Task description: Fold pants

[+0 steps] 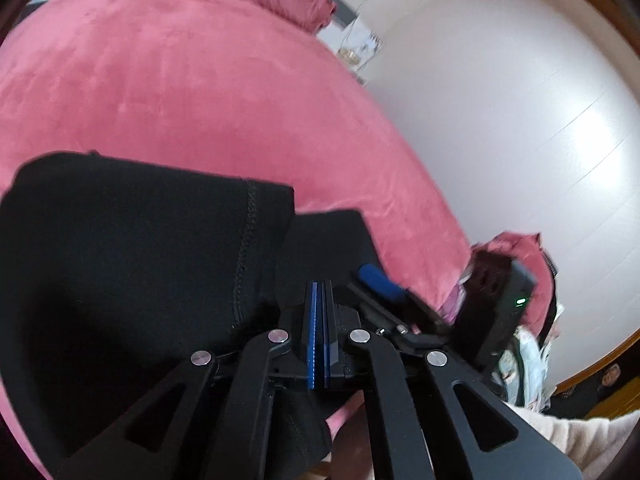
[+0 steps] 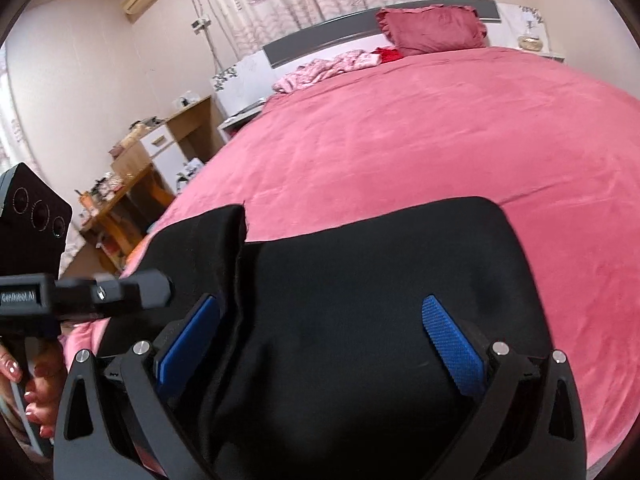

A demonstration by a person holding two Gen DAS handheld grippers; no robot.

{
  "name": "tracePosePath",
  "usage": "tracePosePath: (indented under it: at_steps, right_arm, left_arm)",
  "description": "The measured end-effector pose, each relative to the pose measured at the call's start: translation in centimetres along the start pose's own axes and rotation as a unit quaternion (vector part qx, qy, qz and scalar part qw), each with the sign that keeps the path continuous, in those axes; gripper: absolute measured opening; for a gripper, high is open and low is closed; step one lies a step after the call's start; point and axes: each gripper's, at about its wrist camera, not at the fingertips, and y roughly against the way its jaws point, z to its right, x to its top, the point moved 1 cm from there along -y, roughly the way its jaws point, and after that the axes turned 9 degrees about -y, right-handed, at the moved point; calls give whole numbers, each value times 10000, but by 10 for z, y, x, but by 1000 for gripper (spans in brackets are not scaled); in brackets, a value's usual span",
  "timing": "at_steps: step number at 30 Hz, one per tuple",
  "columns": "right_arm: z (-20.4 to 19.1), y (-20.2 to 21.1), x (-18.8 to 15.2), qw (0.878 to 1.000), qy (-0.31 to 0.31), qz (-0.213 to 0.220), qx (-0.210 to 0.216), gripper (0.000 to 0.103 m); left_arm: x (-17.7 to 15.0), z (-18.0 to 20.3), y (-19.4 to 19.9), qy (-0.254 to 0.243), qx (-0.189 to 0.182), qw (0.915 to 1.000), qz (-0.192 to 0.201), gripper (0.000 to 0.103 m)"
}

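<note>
Black pants (image 1: 132, 240) lie folded on a pink bed (image 1: 180, 92) near its front edge. In the left wrist view my left gripper (image 1: 319, 292) has its blue pads pressed together, with black cloth around and under it; whether cloth is pinched between the pads is hidden. In the right wrist view the pants (image 2: 360, 280) fill the lower middle, and my right gripper (image 2: 320, 320) is open with its blue pads (image 2: 452, 344) spread wide over the cloth. The left gripper also shows at the left of that view (image 2: 152, 288).
A pink pillow (image 2: 432, 28) and crumpled pink and red clothes (image 2: 332, 66) lie at the bed's head. A wooden desk (image 2: 132, 184) with clutter stands left of the bed. White floor (image 1: 520, 120) lies to the bed's right. A pile of clothes (image 1: 524, 344) sits by the bed's corner.
</note>
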Motion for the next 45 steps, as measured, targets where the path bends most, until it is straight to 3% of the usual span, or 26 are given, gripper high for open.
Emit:
tracePosePath:
  at_steps: [3,5,6,7,9,13,17,22,27,30,33,38,40,45]
  right_arm:
    - [-8,-4,0,9983,-194,-308,450,101]
    - [-12,-9,-1,9950,-358,-546,754,101]
    - [-15,-12,-2,9928,-442,-675,883,100]
    - [-19,-16,-4,9906,-508,-794,988,100]
    - [-25,-22,-7,9867,-575,-1003,1144,96]
    - [-36,-33,-14,9861,-479,-1255,976,72]
    - [-35,-40,-12,9806,-868,-1359,1116,63]
    - [-44,-57,-18,9644,-1132,-1801,1572,50]
    - [-65,-67,-22,9673,-893,-1875,1453,47]
    - [-62,-64,-21,9633,-1219,-1874,1484,19]
    - [-54,-53,-12,9512,-1668,-1746,1920,14]
    - [-61,-26,16,9531,-1562,-1301,2241,13]
    - [-60,-10,31,9542,-1546,-1115,2308,13]
    - [-29,40,70,9569,-1684,-497,2313,13]
  left_arm:
    - [0,0,31,-296,520,9973,429,3]
    - [-2,-10,51,-295,961,9927,663,43]
    - [-7,-21,65,-147,1309,9874,873,90]
    - [-9,-28,72,-32,1468,9836,1045,96]
    - [-21,-50,89,428,1845,9733,1293,96]
    - [-39,-85,97,1093,2251,9622,1077,96]
    - [-52,-108,99,1333,2611,9526,812,96]
    - [-59,-122,92,1369,2638,9536,479,97]
    - [-68,-134,88,1548,2533,9541,384,97]
    - [-71,-131,86,1528,2590,9529,388,97]
    - [-69,-116,80,1368,2418,9600,350,97]
    - [-57,-69,56,614,1812,9810,303,97]
    - [-49,-41,48,147,1790,9831,361,97]
    - [-27,-7,30,-75,1216,9913,504,97]
